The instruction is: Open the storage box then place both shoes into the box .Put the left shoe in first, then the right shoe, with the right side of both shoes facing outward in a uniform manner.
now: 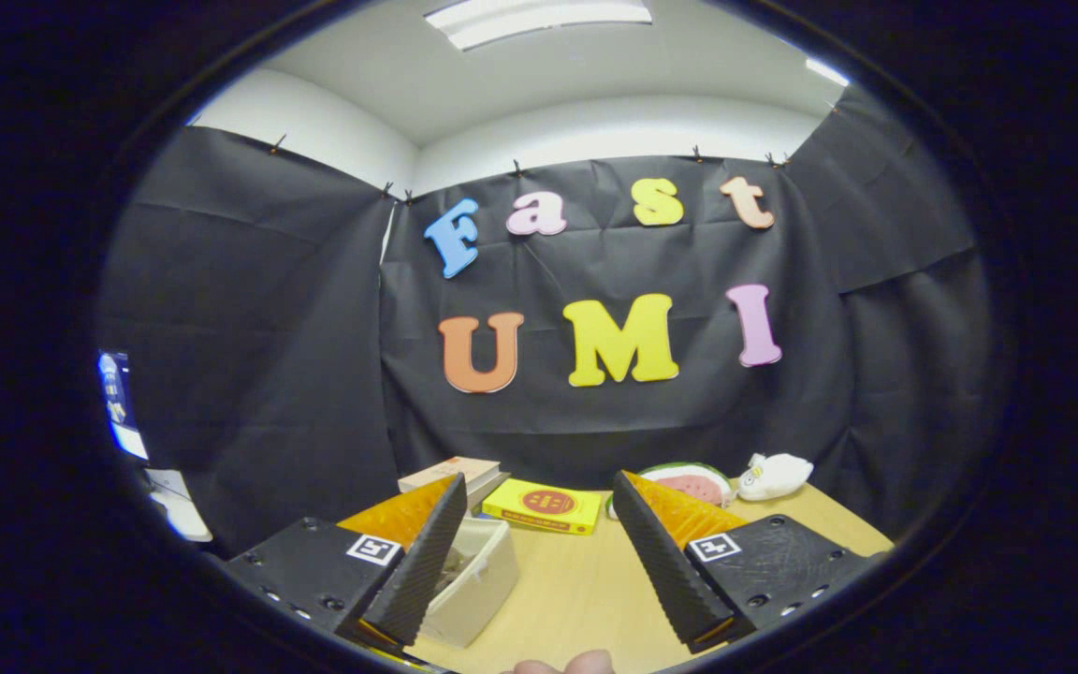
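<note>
Lots half-hidden behind the fingers here

The white box (478, 580) just ahead of the left finger is partly covered by that finger (427, 552), so its inside is mostly hidden and I can't tell what's in there, or whether it has a lid. The stack of books (453, 473) beyond is cut by the same fingertip. The watermelon-slice thing (693, 482) beyond the right finger (661, 552) is half behind it, and the small white plush (776, 475) near it is too small to make out. Between the fingers at the near edge, a fingertip or two of a hand (562, 665) pokes in, rest cut off. The gripper (539, 491) stands spread wide, gripping nothing.
</note>
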The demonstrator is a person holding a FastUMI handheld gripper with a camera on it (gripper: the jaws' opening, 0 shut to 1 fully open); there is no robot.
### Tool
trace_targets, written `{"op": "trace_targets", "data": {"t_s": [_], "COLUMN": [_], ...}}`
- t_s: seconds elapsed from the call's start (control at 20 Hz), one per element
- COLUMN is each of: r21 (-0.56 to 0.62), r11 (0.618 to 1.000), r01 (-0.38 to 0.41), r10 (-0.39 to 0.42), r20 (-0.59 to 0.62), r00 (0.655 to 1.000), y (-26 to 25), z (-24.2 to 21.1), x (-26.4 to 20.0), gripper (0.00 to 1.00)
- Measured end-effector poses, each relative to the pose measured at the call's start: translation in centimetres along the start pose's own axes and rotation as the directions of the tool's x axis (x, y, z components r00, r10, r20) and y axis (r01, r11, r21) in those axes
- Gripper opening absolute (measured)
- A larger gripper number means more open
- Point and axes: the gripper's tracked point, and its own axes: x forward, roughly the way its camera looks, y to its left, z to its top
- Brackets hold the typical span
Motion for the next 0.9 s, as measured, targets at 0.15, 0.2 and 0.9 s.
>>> {"op": "trace_targets", "data": {"t_s": [0.15,0.2,0.9], "r21": [0.004,-0.006,0.004], "r11": [1.0,0.999,0.999], "r01": [0.031,0.048,0.043], "r10": [-0.031,-0.048,-0.043], "r20": [0.002,0.009,0.01], "r00": [1.0,0.999,0.999], "y": [-4.3,-5.5,-12.3], "z": [-0.4,-0.4,-2.4], "x": [-2.0,-2.6,-5.2], "gripper": [0.95,0.95,0.95]}}
